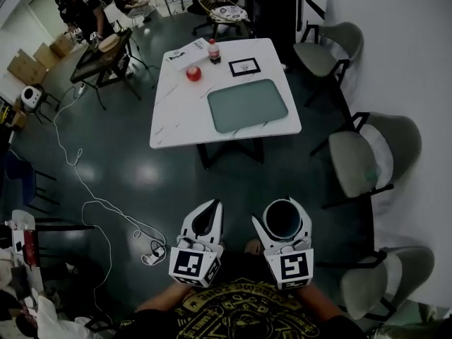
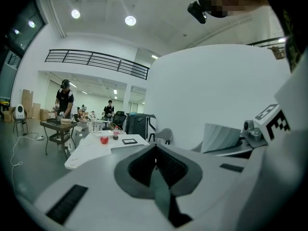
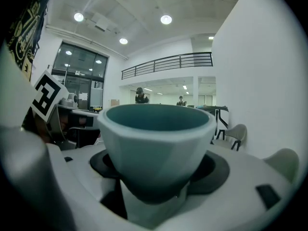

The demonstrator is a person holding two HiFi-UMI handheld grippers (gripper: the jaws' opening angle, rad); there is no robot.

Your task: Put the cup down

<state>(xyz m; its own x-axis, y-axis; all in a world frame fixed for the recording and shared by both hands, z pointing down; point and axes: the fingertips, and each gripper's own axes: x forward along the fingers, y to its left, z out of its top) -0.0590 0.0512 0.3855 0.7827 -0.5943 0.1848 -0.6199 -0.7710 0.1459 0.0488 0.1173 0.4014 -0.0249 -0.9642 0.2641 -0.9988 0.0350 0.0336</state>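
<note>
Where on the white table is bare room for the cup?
Near-left of the table, between its left edge and the green mat, is bare; the mat is empty too. Crowded along the far edge: paper, red object, bottle, framed card.

Cup (image 3: pixel 156 143) is showing pale blue-grey outside, teal inside; left tongs (image 1: pixel 210 207) and right tongs (image 1: pixel 284 207) are showing white with black-and-white square markers; surface (image 1: pixel 176 111) is showing white, mat (image 1: pixel 247 104) grey-green.

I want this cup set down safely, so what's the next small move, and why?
Probably carry it forward: the right gripper holds the cup upright, but the white table, with its bare green mat, lies ahead across the floor.
</note>
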